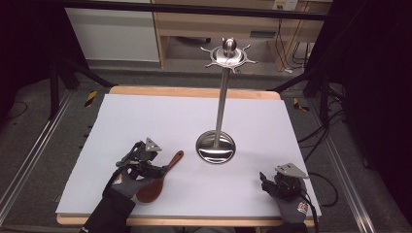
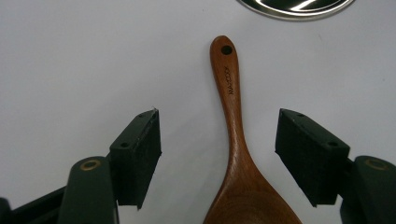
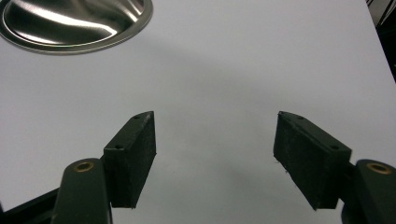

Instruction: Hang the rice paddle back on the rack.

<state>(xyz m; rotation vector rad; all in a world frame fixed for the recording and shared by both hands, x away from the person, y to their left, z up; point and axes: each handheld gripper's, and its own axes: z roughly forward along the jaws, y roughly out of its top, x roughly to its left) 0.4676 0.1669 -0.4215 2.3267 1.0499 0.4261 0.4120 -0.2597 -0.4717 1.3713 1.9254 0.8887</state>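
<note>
Fingers of my left gripper are spread wide on either side of the wooden spoon, which lies flat on the white surface just beside the steel stand. My right gripper, farther from the stand, is released too, grasping nothing.

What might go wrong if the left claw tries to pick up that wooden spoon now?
The left gripper is open astride the spoon, which lies flat on the white table; the pads may slip off its smooth tapered handle. A careless lift could also knock the tall stand nearby.
</note>
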